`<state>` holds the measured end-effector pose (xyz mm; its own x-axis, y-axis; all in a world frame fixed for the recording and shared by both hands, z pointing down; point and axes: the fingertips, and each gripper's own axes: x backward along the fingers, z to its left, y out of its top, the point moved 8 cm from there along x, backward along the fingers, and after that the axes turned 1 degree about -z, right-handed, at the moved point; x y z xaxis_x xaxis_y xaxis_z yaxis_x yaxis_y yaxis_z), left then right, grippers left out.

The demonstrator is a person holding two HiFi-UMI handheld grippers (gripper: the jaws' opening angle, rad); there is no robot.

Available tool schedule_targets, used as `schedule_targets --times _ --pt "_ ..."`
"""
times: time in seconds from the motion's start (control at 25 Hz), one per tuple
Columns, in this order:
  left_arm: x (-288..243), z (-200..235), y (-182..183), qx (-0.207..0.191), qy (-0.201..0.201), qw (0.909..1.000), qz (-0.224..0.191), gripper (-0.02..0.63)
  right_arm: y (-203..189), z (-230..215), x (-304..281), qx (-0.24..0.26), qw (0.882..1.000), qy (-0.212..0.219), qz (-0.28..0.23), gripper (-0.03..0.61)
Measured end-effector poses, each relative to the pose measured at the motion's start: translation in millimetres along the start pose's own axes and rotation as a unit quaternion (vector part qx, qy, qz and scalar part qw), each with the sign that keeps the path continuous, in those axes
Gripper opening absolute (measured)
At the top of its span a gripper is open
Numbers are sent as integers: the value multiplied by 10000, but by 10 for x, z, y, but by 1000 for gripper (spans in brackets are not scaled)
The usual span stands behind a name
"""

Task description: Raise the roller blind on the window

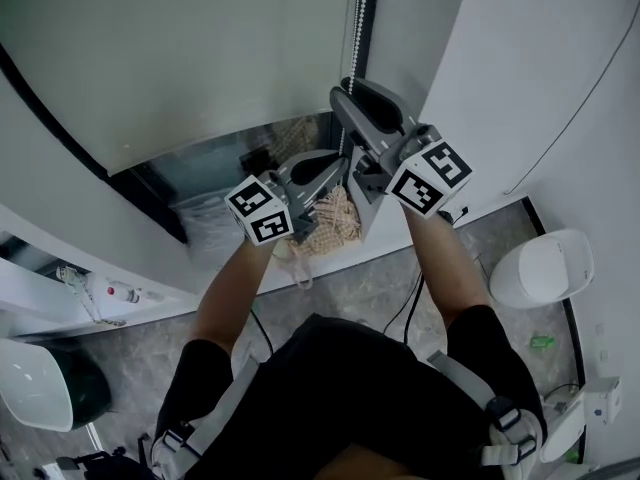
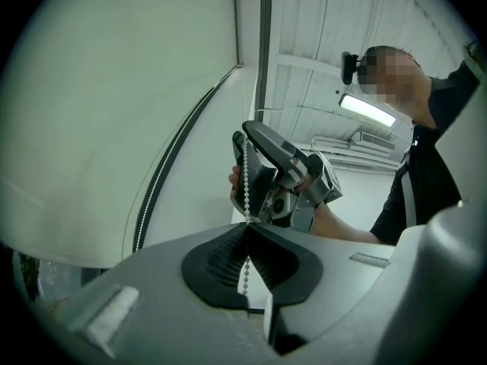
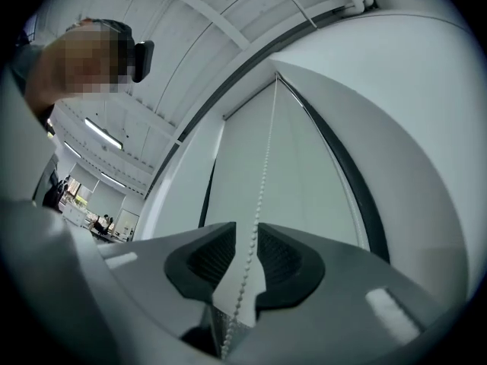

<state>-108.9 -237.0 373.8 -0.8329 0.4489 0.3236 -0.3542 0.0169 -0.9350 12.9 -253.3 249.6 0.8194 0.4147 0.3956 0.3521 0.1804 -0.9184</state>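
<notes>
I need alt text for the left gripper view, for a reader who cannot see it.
The left gripper is shut on the bead chain of a pale roller blind, seen at the left. Higher up, the right gripper is at the same chain; the person is at the right.

The bead chain [image 1: 363, 8] hangs along the right edge of the roller blind [image 1: 200, 58]. The right gripper [image 1: 350, 90] sits higher up, with the chain running between its parted jaws. The left gripper [image 1: 338, 163] is below it and slightly left, jaws pinched on the chain. A round container [image 1: 545, 268] stands on the floor [image 1: 370, 298], far right.
</notes>
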Motion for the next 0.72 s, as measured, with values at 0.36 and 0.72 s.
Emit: schedule_targets --times 0.36,0.72 --pt "42 34 -31 -164 48 9998 132 8 -64 -21 86 263 9994 -208 -89 17" --pt "392 123 -1374 625 355 9818 1757 6 -1348 6 735 62 9887 -335 1457 17"
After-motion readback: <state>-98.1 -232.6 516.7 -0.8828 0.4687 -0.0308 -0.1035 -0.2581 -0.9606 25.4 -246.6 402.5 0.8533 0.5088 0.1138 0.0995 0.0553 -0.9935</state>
